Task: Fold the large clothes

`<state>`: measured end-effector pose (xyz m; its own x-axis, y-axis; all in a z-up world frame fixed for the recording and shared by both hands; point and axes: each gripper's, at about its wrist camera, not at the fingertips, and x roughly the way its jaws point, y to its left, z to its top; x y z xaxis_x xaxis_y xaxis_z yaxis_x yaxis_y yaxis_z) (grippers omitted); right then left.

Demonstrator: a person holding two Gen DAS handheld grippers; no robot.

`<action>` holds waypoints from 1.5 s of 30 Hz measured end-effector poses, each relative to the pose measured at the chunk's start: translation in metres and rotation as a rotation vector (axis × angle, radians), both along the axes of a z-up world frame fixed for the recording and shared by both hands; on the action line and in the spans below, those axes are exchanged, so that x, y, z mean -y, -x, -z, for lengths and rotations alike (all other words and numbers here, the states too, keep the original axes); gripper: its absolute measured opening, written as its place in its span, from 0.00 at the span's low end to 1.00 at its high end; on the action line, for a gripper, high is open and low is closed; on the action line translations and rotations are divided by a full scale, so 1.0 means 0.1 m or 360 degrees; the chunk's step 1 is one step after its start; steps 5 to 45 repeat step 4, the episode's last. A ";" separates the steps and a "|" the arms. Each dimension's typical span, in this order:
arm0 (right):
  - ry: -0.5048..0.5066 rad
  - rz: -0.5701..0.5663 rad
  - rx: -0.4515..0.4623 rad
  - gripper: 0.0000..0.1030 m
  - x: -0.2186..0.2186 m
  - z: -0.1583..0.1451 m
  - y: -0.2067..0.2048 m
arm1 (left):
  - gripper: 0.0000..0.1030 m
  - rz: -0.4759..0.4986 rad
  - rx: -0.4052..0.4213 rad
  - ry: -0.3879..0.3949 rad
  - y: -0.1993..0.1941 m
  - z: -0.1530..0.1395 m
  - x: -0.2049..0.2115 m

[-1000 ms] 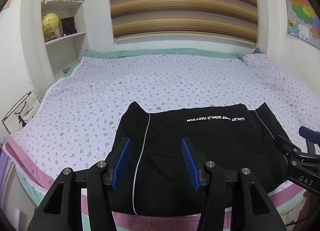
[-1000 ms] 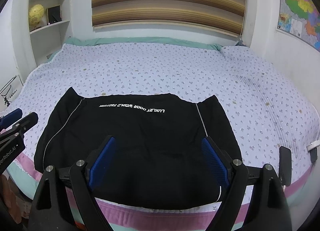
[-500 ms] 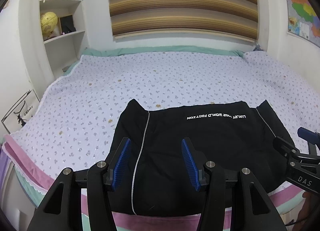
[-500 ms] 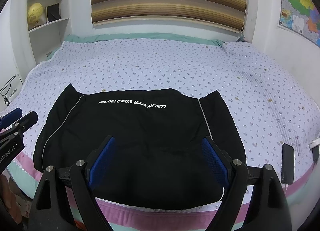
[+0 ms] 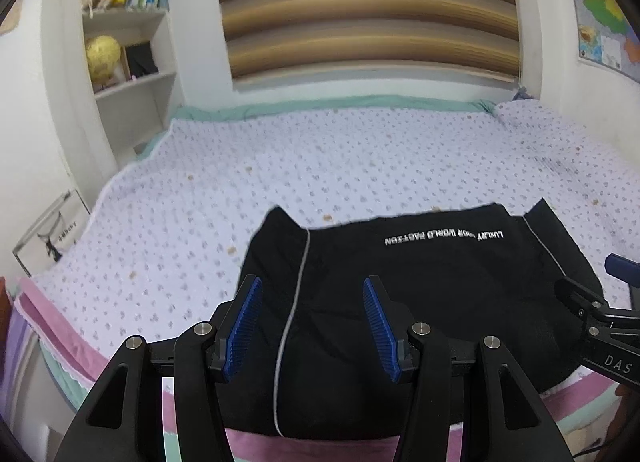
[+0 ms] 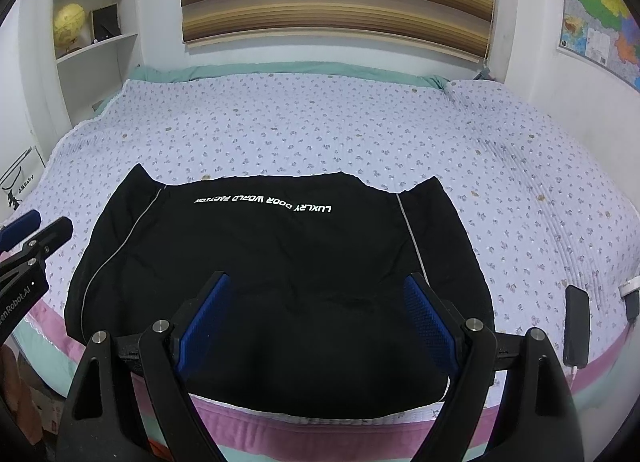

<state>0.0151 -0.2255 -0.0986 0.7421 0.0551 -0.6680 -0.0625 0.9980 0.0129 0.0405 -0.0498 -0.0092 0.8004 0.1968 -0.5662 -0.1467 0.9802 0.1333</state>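
Observation:
A black garment (image 5: 420,294) with white lettering and thin white piping lies folded flat at the near edge of the bed; it also shows in the right wrist view (image 6: 280,262). My left gripper (image 5: 312,322) is open and empty, held above the garment's left part. My right gripper (image 6: 316,318) is open and empty, above the garment's near middle. The right gripper's tip shows at the right edge of the left wrist view (image 5: 600,314), and the left gripper's tip shows at the left edge of the right wrist view (image 6: 28,242).
The bed (image 6: 320,126) has a lilac flowered cover and a pink striped front edge (image 6: 240,426). A dark phone (image 6: 577,326) lies at the right front of the bed. A bookshelf (image 5: 128,62) stands at the back left; a wall map (image 6: 600,14) hangs at the right.
Both grippers have drawn back and risen slightly from the garment, staying open. The garment has not moved.

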 end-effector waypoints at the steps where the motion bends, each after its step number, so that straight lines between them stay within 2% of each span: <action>1: 0.0003 -0.0001 -0.0001 0.87 0.00 0.00 0.00 | 0.52 -0.0006 0.0028 -0.0027 0.02 -0.02 0.01; 45: 0.0010 -0.0006 0.0000 0.87 -0.01 0.01 -0.01 | 0.52 0.0015 0.0007 -0.0034 0.00 -0.03 0.03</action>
